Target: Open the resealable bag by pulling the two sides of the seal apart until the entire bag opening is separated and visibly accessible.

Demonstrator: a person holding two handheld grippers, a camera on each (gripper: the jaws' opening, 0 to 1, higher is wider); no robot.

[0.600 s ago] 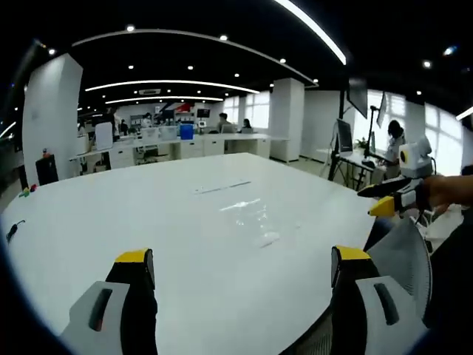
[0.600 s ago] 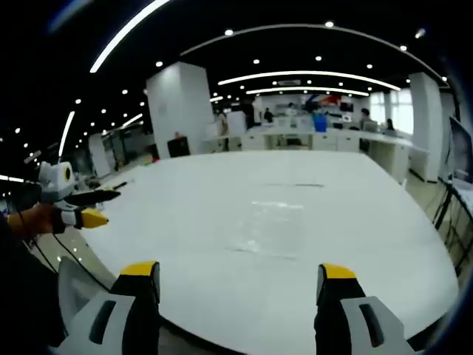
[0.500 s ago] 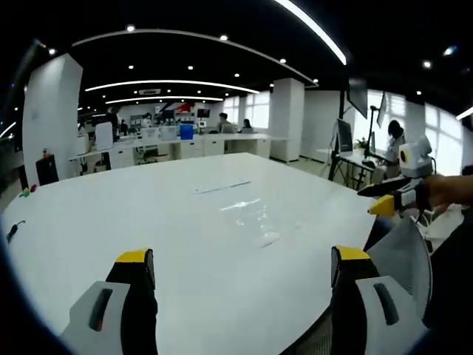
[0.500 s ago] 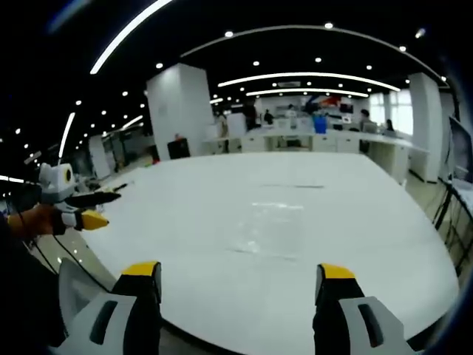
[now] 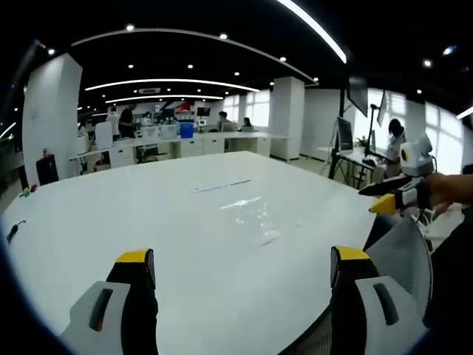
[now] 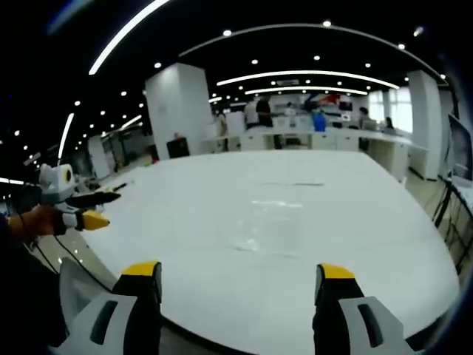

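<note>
A clear resealable bag lies flat on the white table, hard to make out but for its glints. In the right gripper view the same bag lies past the jaws, near the table's middle. My left gripper is open over the near table edge, well short of the bag, with nothing between its yellow-tipped jaws. My right gripper is open too, held off the table's edge. Each gripper shows in the other's view: the right gripper in a hand at the right, the left gripper at the left.
A grey mesh chair back stands by the table edge at the right of the left gripper view; the chair also sits low left in the right gripper view. A dark strip lies on the far table. Desks and people fill the office behind.
</note>
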